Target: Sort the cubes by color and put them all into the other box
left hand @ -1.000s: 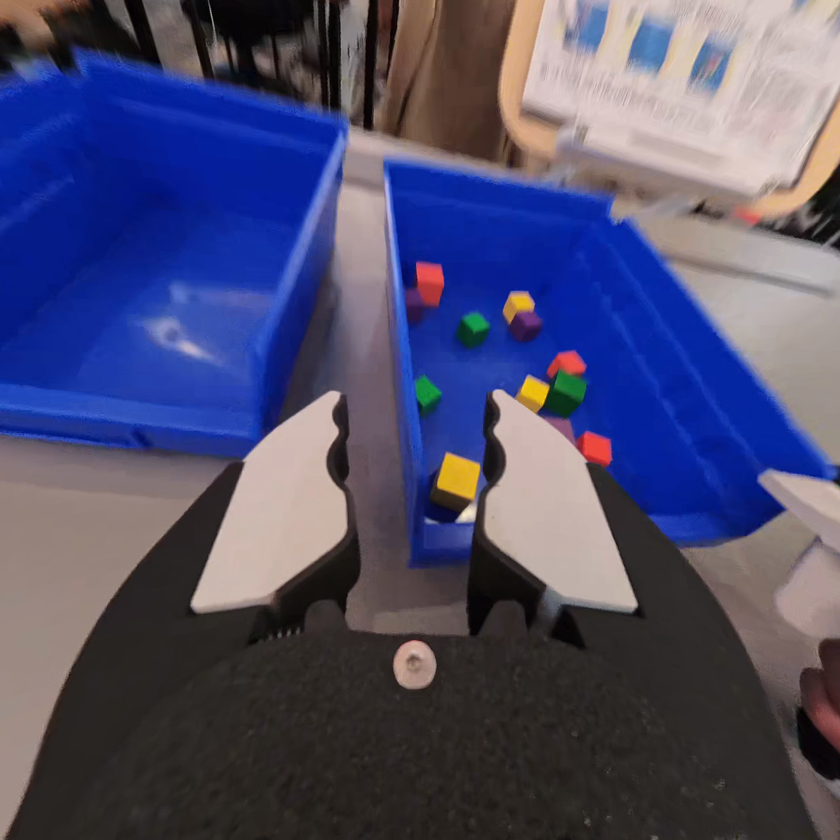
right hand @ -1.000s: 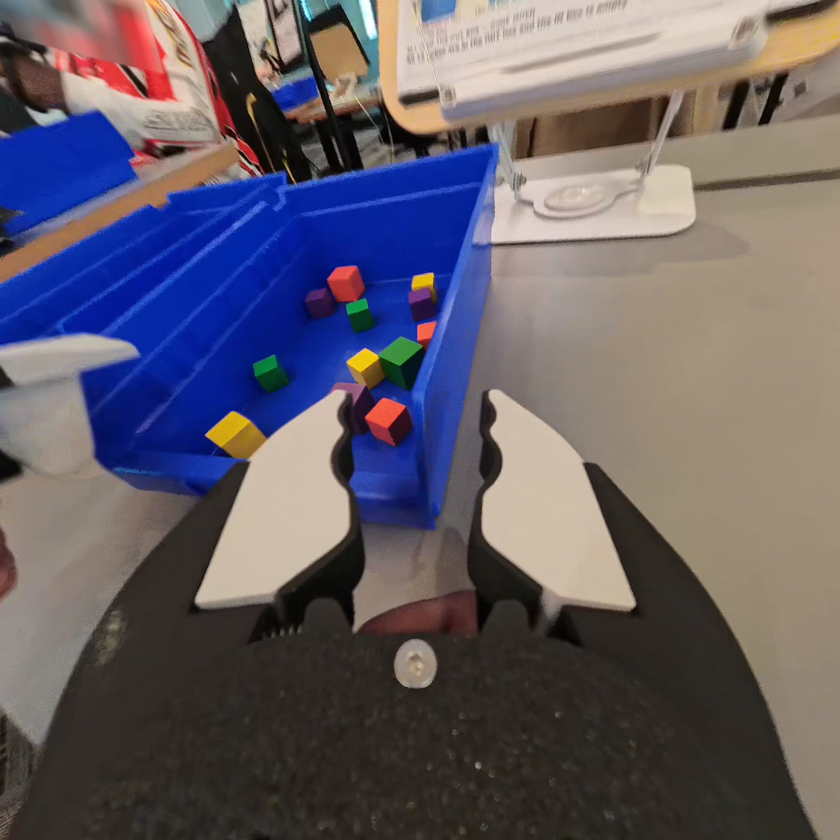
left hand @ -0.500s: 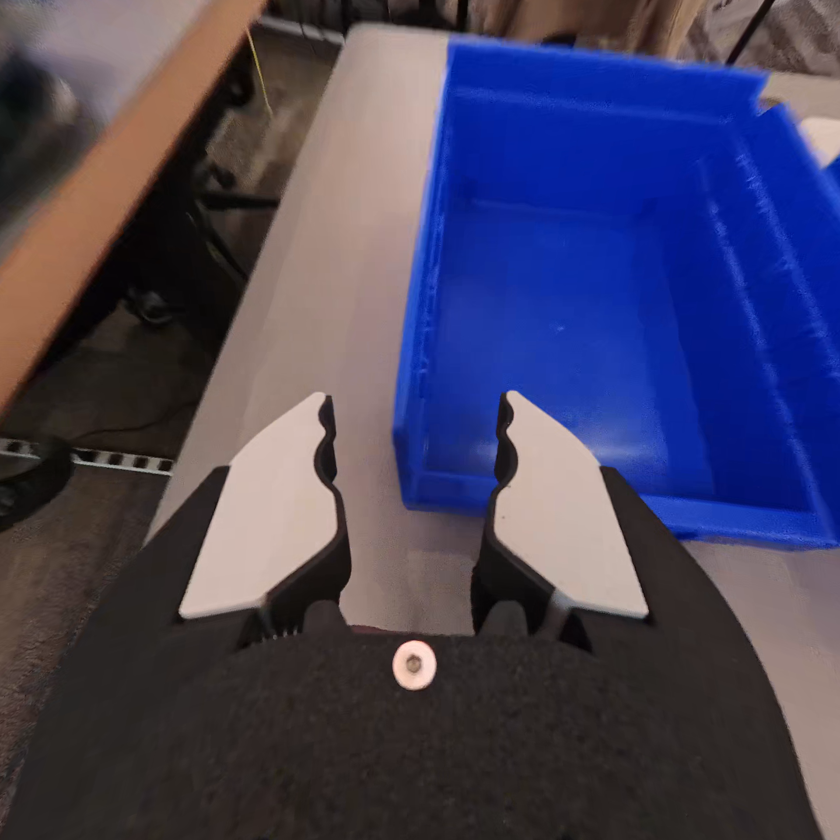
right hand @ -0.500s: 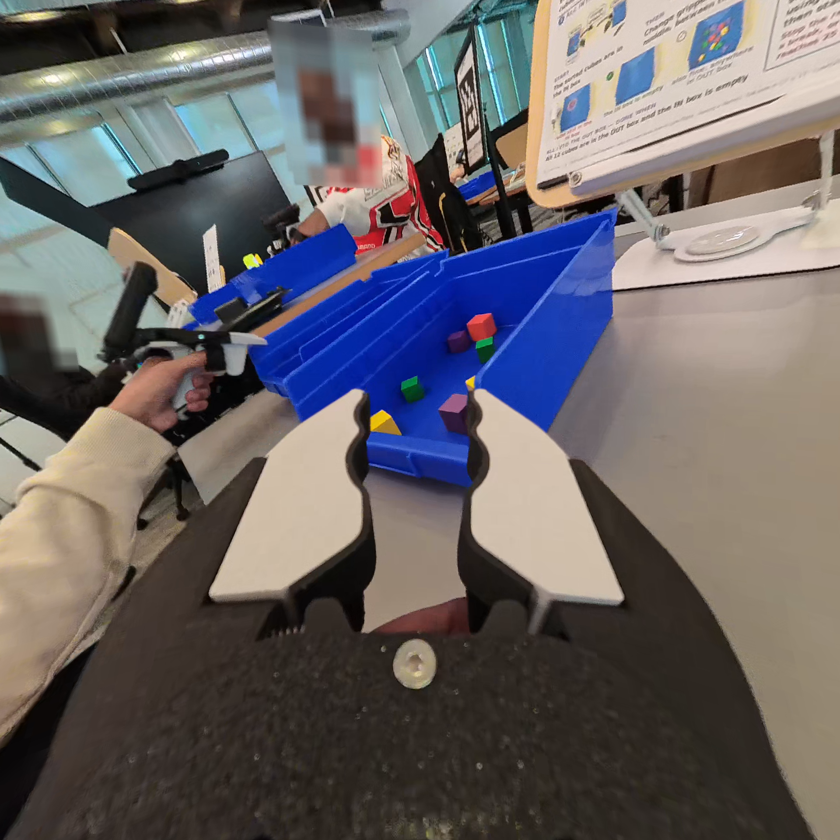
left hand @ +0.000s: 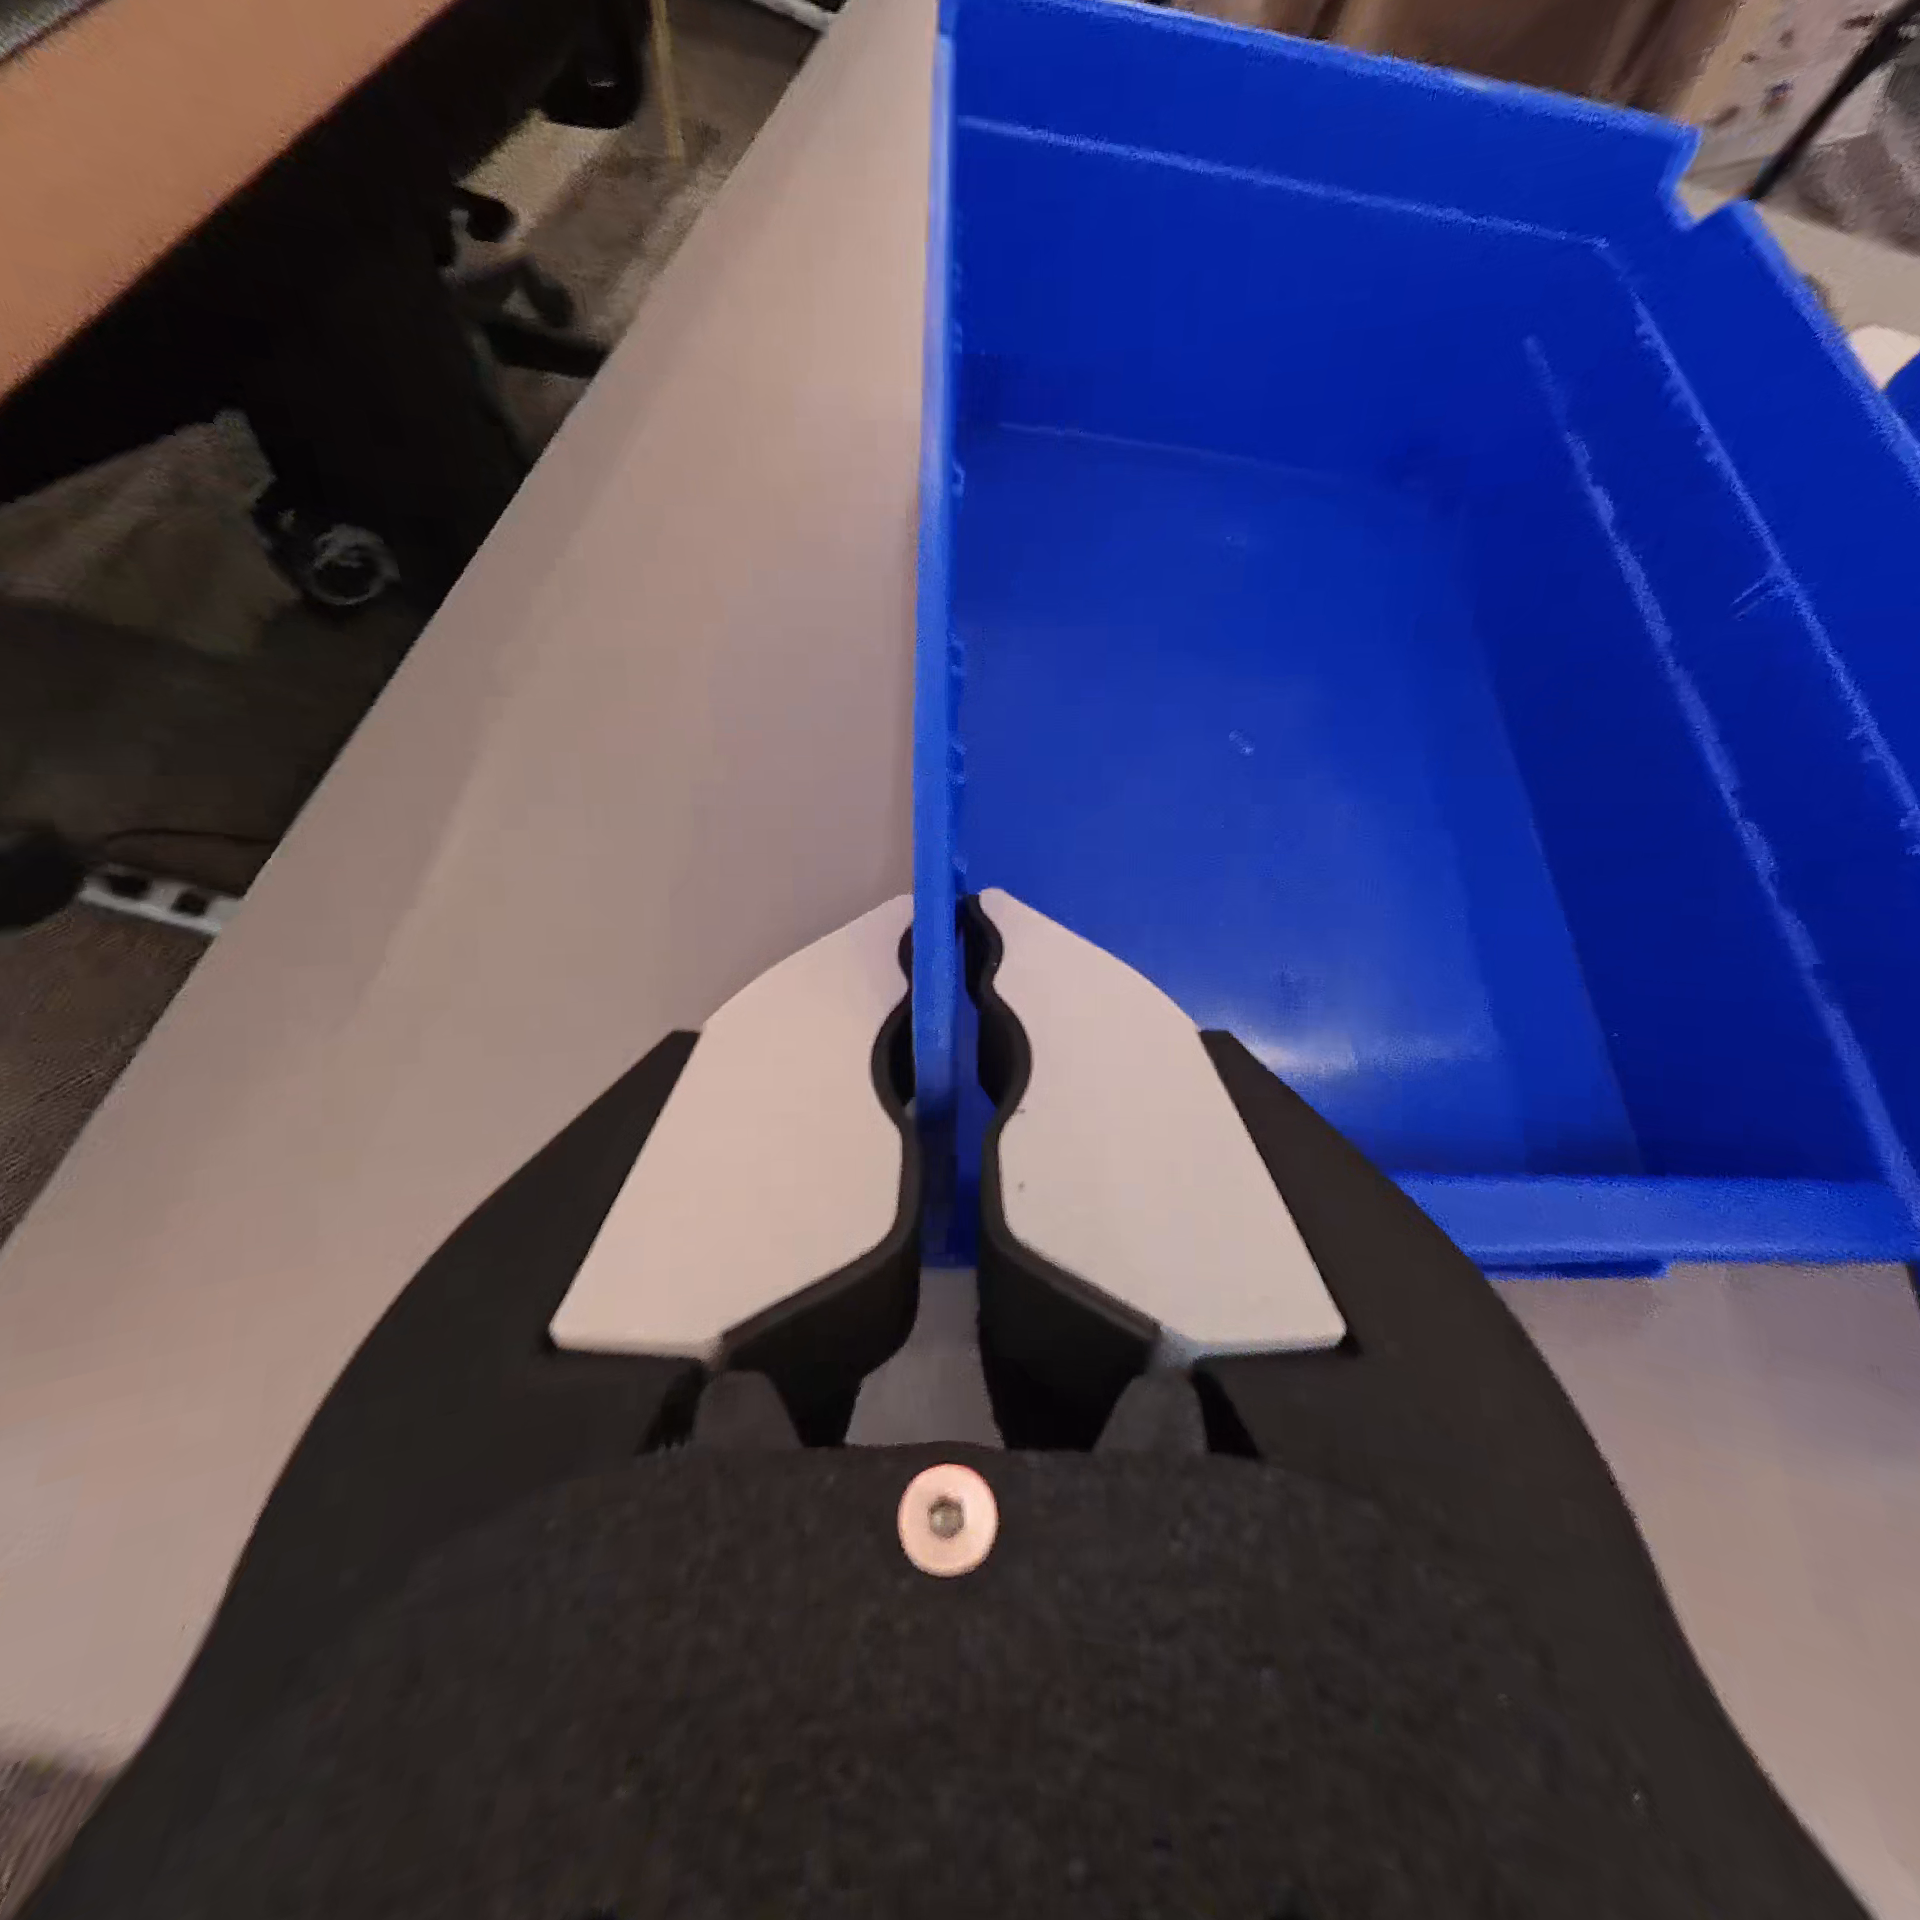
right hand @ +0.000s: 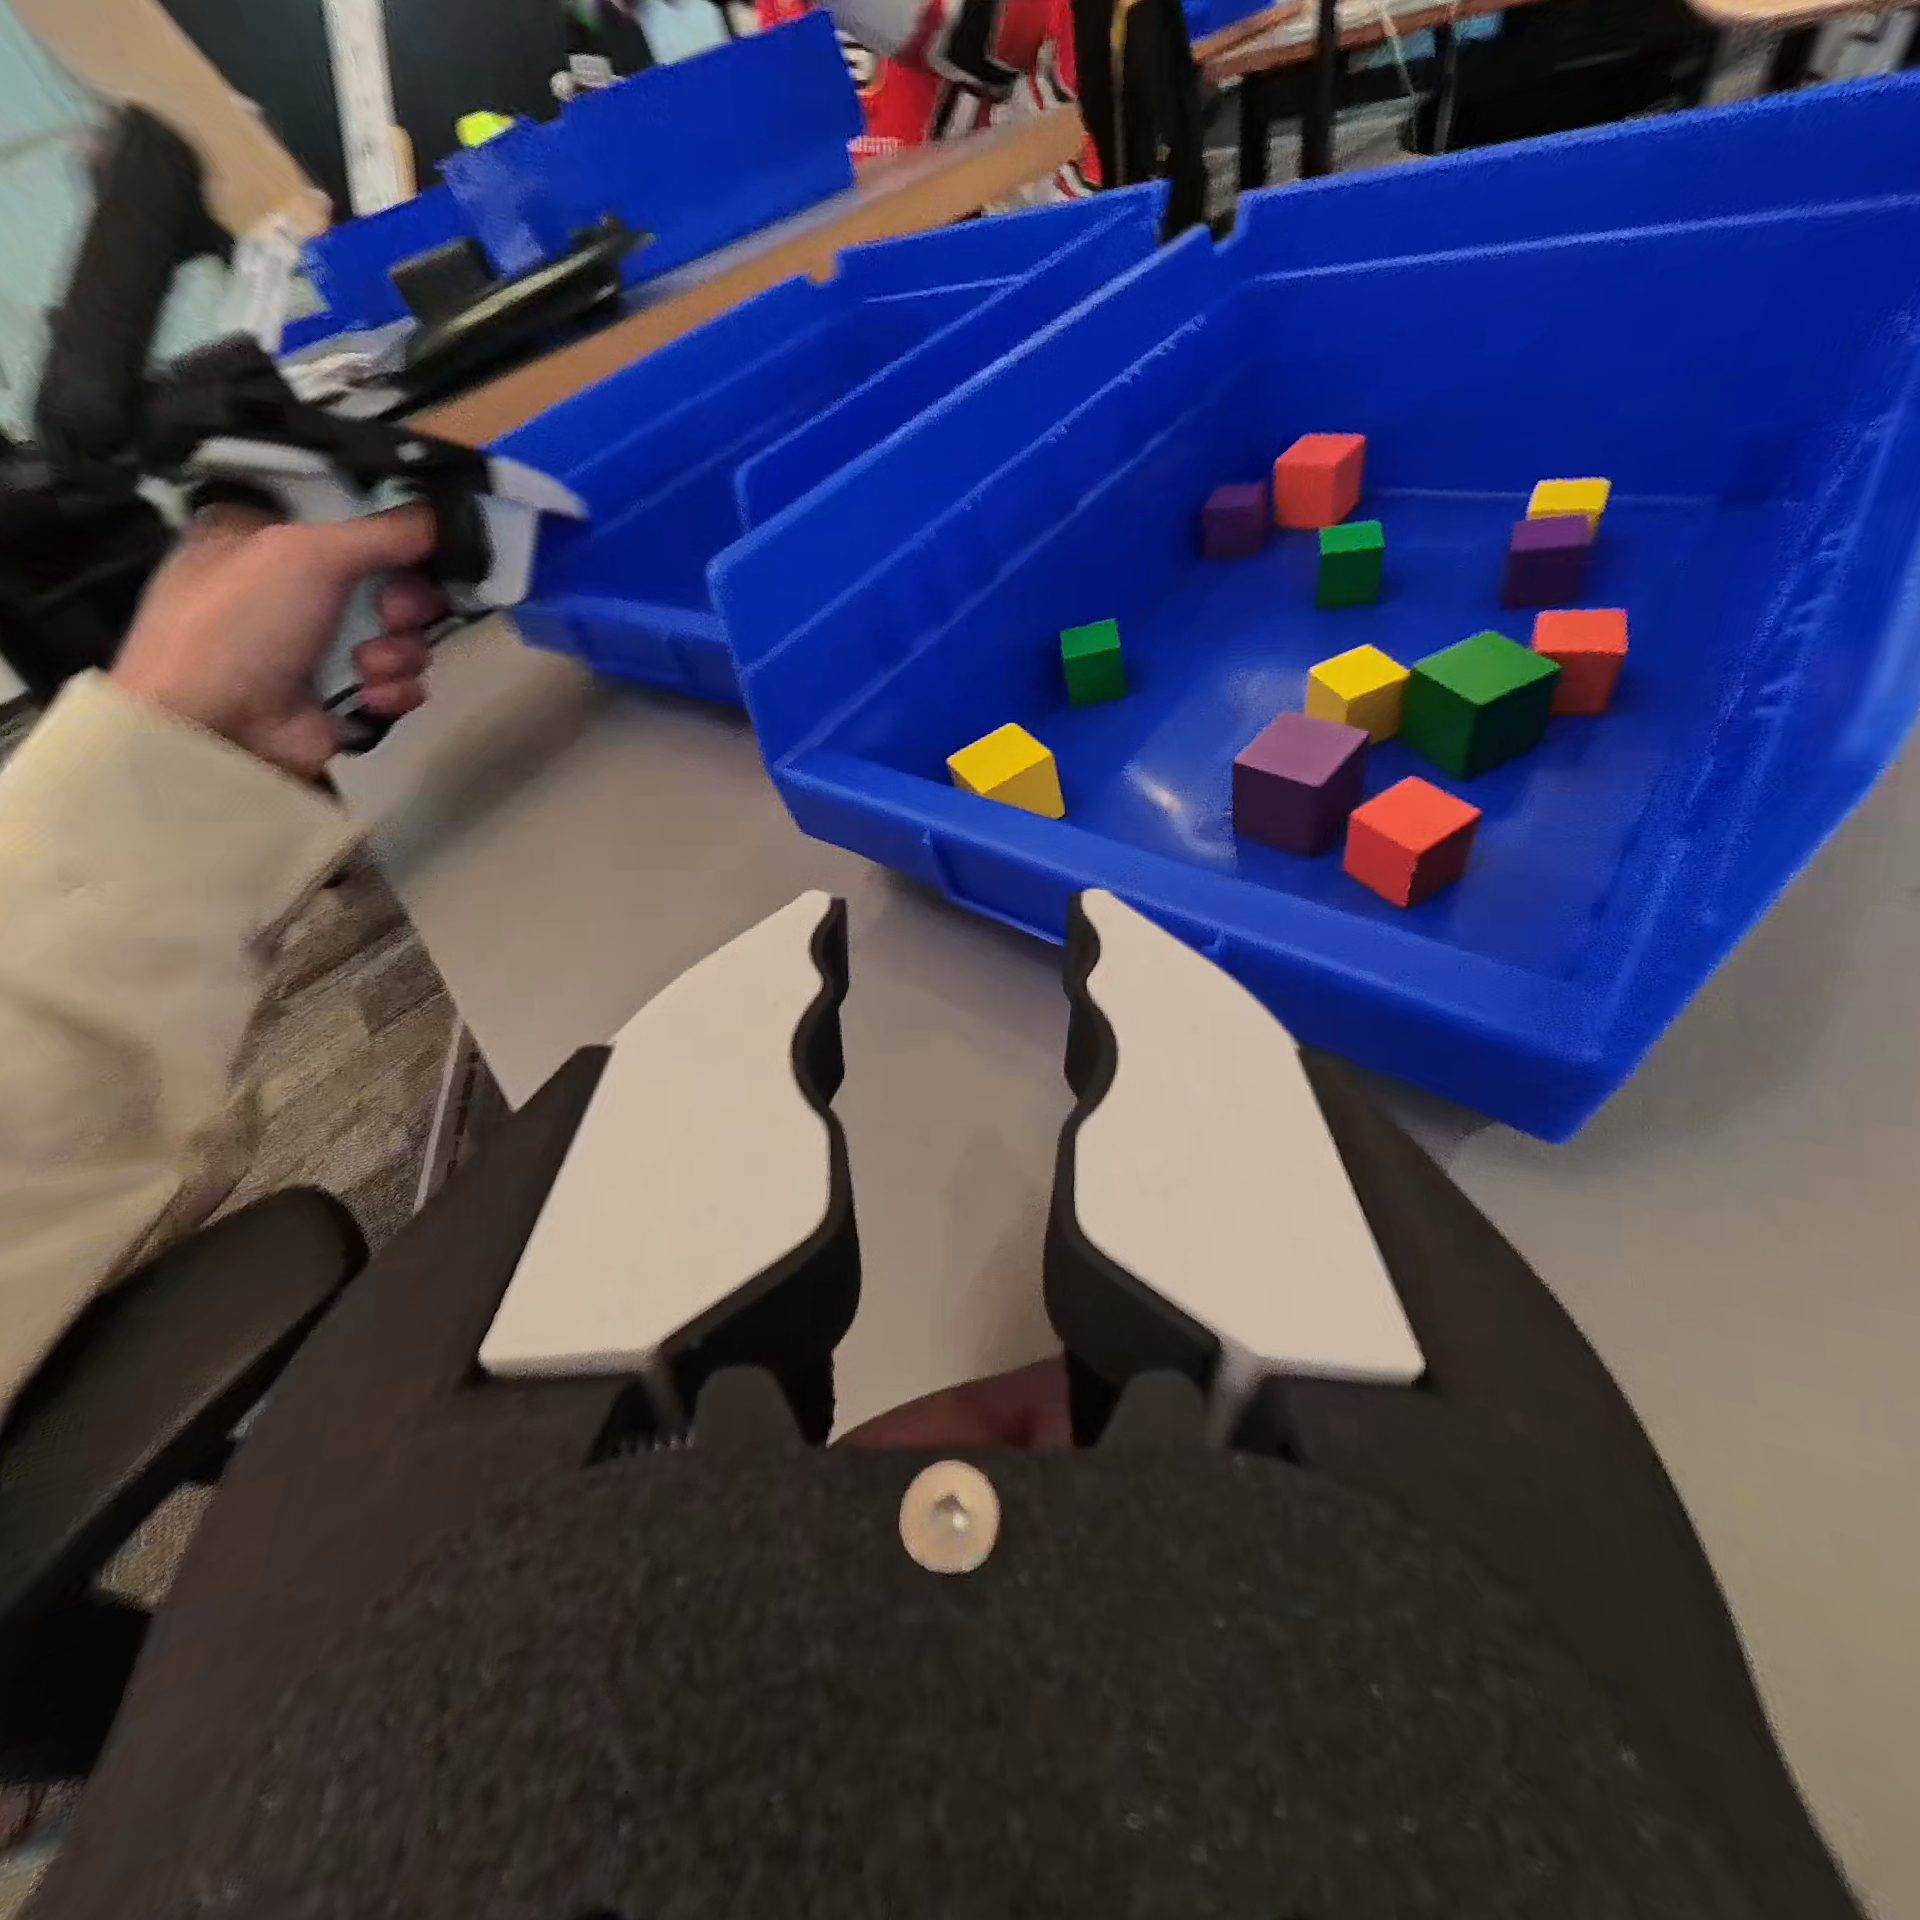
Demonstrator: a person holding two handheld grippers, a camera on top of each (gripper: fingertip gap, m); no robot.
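The empty blue box [left hand: 1299, 727] fills the right of the left wrist view. My left gripper [left hand: 940, 914] is shut on this box's left wall [left hand: 935, 623] near its front corner. In the right wrist view, the second blue box [right hand: 1299, 966] holds several cubes: a red cube [right hand: 1408, 840], a purple cube [right hand: 1297, 779], a yellow cube [right hand: 1006, 769], a large green cube [right hand: 1481, 701] and others behind. My right gripper [right hand: 951, 914] is open and empty just in front of this box's near rim. The left gripper [right hand: 499, 520] shows at far left at the empty box [right hand: 831, 343].
The grey table [left hand: 623, 727] ends at a left edge with floor and chair wheels [left hand: 343, 561] beyond. A hand and pale sleeve [right hand: 156, 831] hold the left gripper. A black chair arm [right hand: 156, 1351] is at lower left. More blue boxes [right hand: 644, 177] stand on a far table. The tips of one gripper are about 40 cm away from the tips of the other.
My left gripper swung from the cube box to the empty box, moved forward and shut on its left wall. My right gripper tilted down toward the cube box's near rim and stays open.
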